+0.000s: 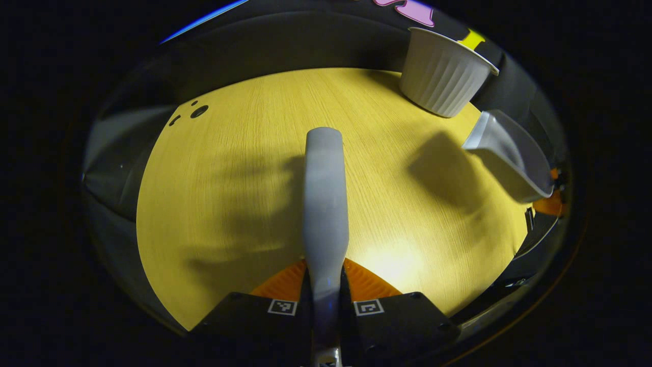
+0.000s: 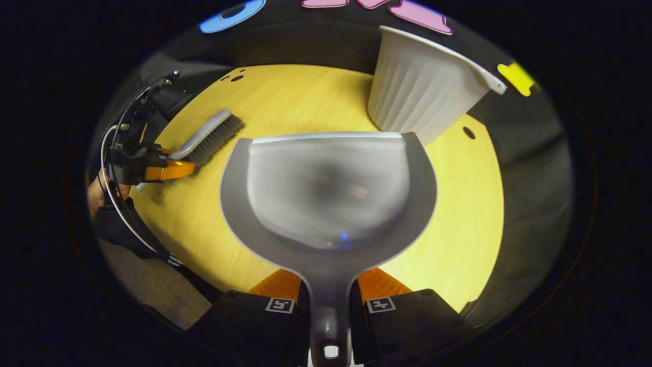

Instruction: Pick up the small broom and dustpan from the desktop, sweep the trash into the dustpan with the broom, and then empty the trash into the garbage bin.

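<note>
The yellow wood-grain counter [image 1: 244,168] spreads under both tools, and no trash can be made out on the stretch in sight. At its far edge stands the white ribbed garbage bin [image 2: 417,86], upright and open-topped, seen in the left gripper view too [image 1: 440,76]; it looks like light thin plastic that a nudge could tip (so the pan should tilt over its rim rather than lean on it). Next in size is the grey dustpan [image 2: 326,188], held out level in front of the right hand-held gripper [image 2: 329,300], whose fingers are closed on its narrow handle; its front lip sits just before the bin's base. What lies in its scoop is too blurred to tell. From the left gripper view the dustpan [image 1: 509,153] hangs off the counter beside the bin. It is stiff, light and smooth, so the handle neck is the right hold, squeezed firmly against twisting. Smallest is the broom [image 2: 209,135], a slim grey brush with dark bristles, raised over the counter's left side; the left hand-held gripper [image 1: 326,300] is clamped on its handle end, the smooth back [image 1: 325,193] running forward. It too is light and rigid, only its bristles yielding.
</note>
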